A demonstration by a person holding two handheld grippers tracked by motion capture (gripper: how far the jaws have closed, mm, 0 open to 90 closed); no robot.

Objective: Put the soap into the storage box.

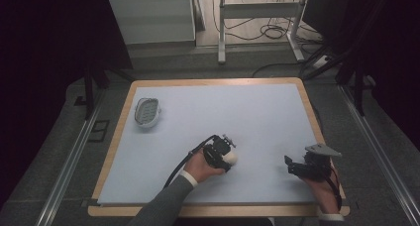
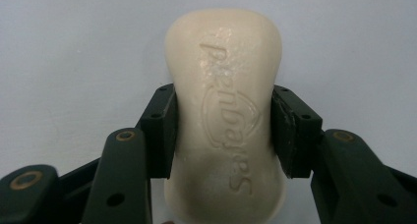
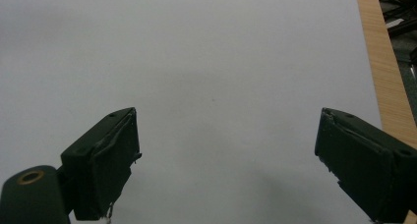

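Note:
A cream bar of soap [image 2: 226, 76] with raised lettering lies on the pale table mat [image 1: 237, 112], and both pads of my left gripper [image 2: 223, 130] press on its narrow middle. In the high view the left gripper [image 1: 224, 155] is low over the mat's front centre, with the soap [image 1: 233, 158] showing white at its tip. A white oval soap dish [image 1: 147, 111] with a ribbed inside sits at the mat's far left. My right gripper [image 1: 291, 165] rests near the front right, its jaws wide apart. In the right gripper view, nothing but bare mat lies between the right gripper's [image 3: 226, 170] jaws.
The mat lies on a board with a wooden rim [image 1: 208, 81]; its right edge [image 3: 378, 62] runs close beside my right gripper. Beyond the table are a dark floor, a metal stand [image 1: 257, 18] and loose cables [image 1: 272, 32].

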